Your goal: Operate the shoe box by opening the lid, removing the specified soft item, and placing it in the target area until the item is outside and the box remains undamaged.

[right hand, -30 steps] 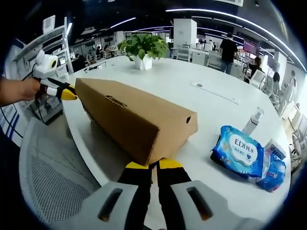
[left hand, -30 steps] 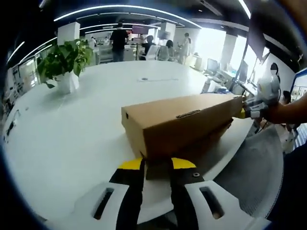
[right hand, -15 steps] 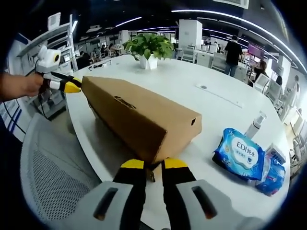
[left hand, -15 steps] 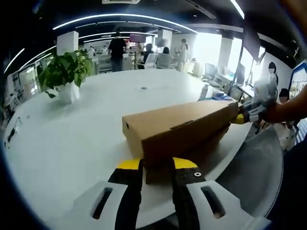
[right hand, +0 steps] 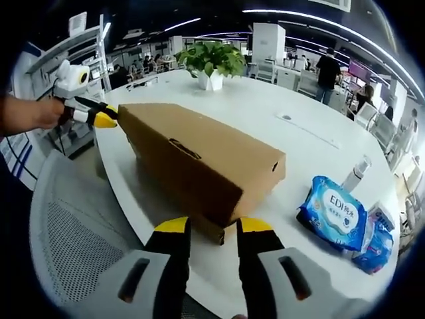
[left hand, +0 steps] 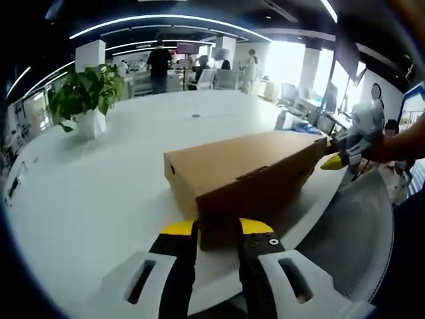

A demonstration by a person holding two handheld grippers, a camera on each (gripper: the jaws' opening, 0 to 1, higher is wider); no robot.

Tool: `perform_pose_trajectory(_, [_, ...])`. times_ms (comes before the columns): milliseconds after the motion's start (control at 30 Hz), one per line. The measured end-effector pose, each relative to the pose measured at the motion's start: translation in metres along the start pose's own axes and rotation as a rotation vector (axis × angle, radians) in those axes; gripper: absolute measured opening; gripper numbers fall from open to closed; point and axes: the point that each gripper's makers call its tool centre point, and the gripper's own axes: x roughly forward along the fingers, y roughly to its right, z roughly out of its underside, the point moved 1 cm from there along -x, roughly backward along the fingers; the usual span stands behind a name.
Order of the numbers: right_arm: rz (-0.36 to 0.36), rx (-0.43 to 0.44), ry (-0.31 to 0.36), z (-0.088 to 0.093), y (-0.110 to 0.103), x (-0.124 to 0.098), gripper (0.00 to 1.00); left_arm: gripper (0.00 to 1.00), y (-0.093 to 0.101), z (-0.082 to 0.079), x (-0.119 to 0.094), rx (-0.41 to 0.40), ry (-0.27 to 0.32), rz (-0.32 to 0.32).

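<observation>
A long brown cardboard shoe box lies on the white table with its lid down. My left gripper is open at one short end, and the box's lower edge shows between its yellow tips. In the right gripper view the box runs away from me. My right gripper is open at the near end, its tips on either side of the bottom corner. The left gripper sits by the far corner, held by a hand. In the left gripper view the right gripper hangs just off the far end.
A potted plant stands far back on the table. Beside the box lie a blue wipes pack, a spray bottle and another blue pack. A grey mesh chair sits below the table edge. People stand far behind.
My right gripper's jaws have spread from nearly shut to open, and it has drawn slightly off the box's end. The left gripper's jaws keep the same gap.
</observation>
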Motion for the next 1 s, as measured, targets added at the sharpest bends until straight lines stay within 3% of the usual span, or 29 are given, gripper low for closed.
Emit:
perform_pose_trajectory(367, [0.002,-0.020,-0.089,0.016,0.001,0.014,0.25,0.23,-0.001,0.017,0.013,-0.009,-0.057,-0.004])
perform_pose_trajectory(1000, [-0.003,0.033,-0.128,0.039,0.009,0.030,0.21,0.22,-0.002,0.047,0.033,-0.040,-0.129,0.004])
